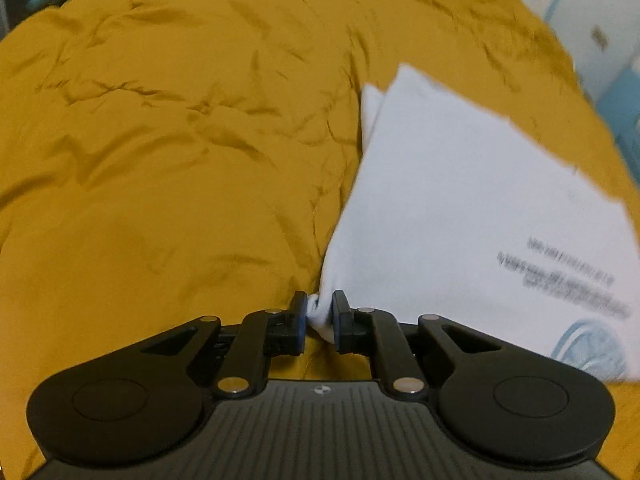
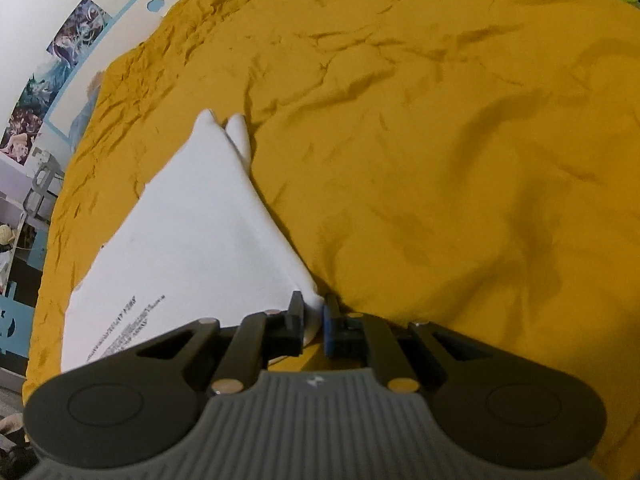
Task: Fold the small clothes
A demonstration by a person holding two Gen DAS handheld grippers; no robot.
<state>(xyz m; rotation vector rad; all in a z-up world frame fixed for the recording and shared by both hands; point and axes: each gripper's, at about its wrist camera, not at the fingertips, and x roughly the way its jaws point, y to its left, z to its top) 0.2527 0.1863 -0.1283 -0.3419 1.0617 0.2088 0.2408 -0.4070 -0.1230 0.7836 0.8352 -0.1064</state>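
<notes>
Your two wrist views: warm, dimmish indoor light, no single source visible. Yellow bedcover (image 1: 168, 152) shows soft shadows in creases, darker fold shadows at right in your right wrist view. White garment (image 1: 460, 208) brightest area, near washed out, no hard glare. Motion blur smears printed text on it and far edges in your left view; right view slightly sharper. Strong fisheye bend; corners curve and darken. Small glints on gripper rivets.
</notes>
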